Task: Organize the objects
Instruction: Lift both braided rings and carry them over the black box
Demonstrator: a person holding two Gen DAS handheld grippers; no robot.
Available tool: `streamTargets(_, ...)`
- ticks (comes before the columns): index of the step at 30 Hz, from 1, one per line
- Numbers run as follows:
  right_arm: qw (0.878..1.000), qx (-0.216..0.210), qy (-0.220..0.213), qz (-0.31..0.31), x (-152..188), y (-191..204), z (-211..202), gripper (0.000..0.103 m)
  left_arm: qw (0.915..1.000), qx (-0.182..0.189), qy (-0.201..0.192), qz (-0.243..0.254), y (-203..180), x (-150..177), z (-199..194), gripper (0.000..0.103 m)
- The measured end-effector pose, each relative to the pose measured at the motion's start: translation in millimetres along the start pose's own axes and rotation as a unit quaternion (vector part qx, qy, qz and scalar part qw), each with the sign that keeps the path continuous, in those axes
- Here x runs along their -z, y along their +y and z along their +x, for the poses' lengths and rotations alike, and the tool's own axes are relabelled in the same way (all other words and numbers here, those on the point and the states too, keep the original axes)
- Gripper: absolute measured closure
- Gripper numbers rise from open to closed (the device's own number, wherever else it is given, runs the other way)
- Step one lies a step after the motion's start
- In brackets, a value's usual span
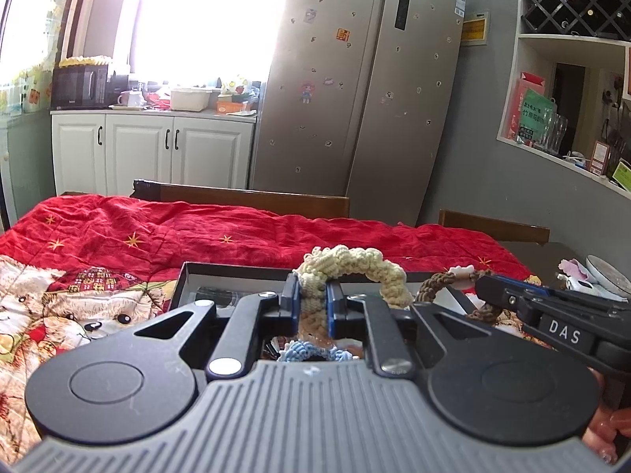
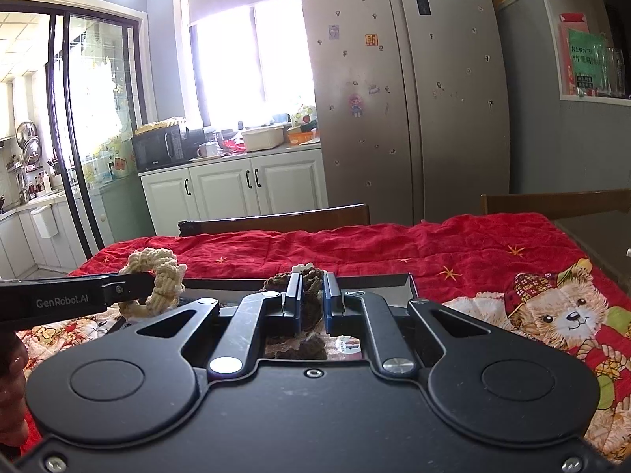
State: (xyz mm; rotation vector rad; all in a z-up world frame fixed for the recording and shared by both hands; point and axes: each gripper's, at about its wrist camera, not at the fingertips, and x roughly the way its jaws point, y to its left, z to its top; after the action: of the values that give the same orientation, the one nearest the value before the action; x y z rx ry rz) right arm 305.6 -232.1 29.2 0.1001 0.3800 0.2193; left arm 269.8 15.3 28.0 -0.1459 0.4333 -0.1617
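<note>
The left gripper (image 1: pixel 311 299) hides most of the black box (image 1: pixel 236 272) (contents unreadable).

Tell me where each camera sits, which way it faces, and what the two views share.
Left wrist: on the left gripper, looking along its fingers over the box toward the fridge; jaws shut on a cream scrunchie; the right gripper and fingertips of a hand show at right.
Right wrist: on the right gripper, facing the same way; jaws shut on a brown scrunchie; the left gripper enters from the left.
Shared: both scrunchies, box, red quilt, fridge, cabinets.
</note>
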Motion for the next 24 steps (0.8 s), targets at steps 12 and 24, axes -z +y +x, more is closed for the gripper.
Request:
streamTargets(12, 1.0, -0.004, 0.011, 0.013, 15.1, -6.7, 22.3, 0.093, 0.9996, -0.007, 0.024, 0.011, -0.7, 11.3, 23.7, 0.087)
streamTargets(24, 0.999, -0.016, 0.023, 0.036, 24.9, -11.2, 44.5, 0.093, 0.9985, -0.016, 0.043, 0.027, -3.2, 22.5, 38.8, 0.086)
